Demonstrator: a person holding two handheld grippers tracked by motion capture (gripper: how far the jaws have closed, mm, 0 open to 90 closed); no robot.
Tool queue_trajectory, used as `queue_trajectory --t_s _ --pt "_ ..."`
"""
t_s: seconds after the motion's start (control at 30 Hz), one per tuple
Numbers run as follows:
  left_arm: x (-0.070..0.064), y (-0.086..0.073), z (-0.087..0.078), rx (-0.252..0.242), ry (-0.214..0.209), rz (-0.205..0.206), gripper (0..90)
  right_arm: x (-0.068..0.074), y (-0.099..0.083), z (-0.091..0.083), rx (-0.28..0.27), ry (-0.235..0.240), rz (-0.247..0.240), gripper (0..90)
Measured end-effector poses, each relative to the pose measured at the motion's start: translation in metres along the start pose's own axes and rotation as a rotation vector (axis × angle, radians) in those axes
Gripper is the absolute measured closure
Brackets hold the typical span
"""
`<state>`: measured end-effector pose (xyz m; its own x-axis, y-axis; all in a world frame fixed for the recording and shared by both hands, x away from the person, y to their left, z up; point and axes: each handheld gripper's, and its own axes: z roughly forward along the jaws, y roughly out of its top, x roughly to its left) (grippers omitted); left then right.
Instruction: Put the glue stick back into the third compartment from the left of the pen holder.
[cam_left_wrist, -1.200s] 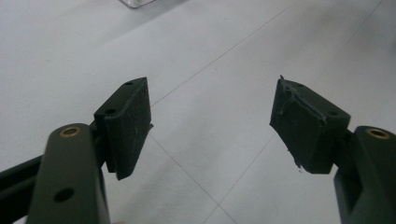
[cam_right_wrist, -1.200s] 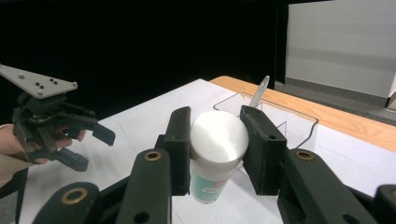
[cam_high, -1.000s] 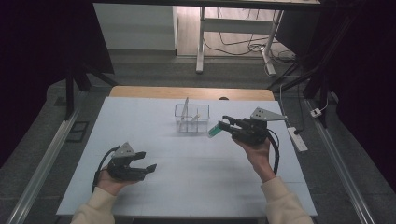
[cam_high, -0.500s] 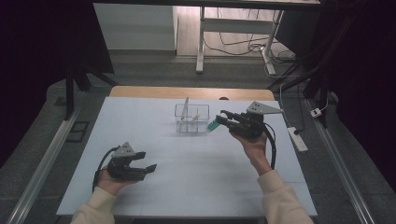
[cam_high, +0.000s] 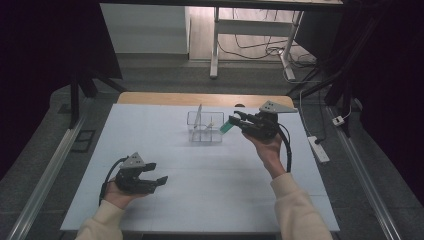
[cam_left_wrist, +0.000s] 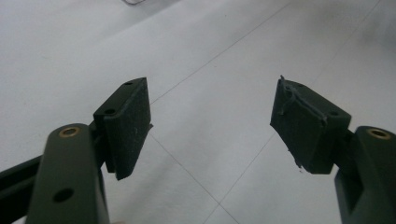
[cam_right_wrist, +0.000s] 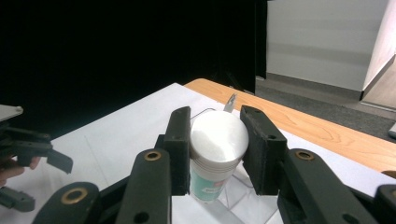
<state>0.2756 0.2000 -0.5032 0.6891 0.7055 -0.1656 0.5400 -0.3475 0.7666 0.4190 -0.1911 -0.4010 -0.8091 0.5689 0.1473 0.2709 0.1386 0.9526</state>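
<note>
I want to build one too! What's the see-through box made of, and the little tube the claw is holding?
The box looks like clear, glossy plastic or acrylic: the table shows through its walls. The tube in the right gripper seems plastic, with a matte white cap and a green-printed label.

The desk (cam_high: 210, 175) lies bare across its whole near half, so the left hand-held gripper (cam_high: 150, 181) has open passage on every side. The one obstacle is the clear plastic organizer (cam_high: 205, 127) standing near the far edge, with a thin utensil (cam_high: 198, 116) sticking up from it. The right hand-held gripper (cam_high: 235, 121), carrying a green-and-white tube (cam_right_wrist: 217, 149), hangs just beside its right wall.
</note>
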Motion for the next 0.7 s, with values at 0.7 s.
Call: queue_trajectory --t_s 0.7 --pt "0.0 0.0 0.001 0.007 -0.008 0.0 28.7 -0.024 0.014 0.028 0.02 -0.058 0.033 64.4"
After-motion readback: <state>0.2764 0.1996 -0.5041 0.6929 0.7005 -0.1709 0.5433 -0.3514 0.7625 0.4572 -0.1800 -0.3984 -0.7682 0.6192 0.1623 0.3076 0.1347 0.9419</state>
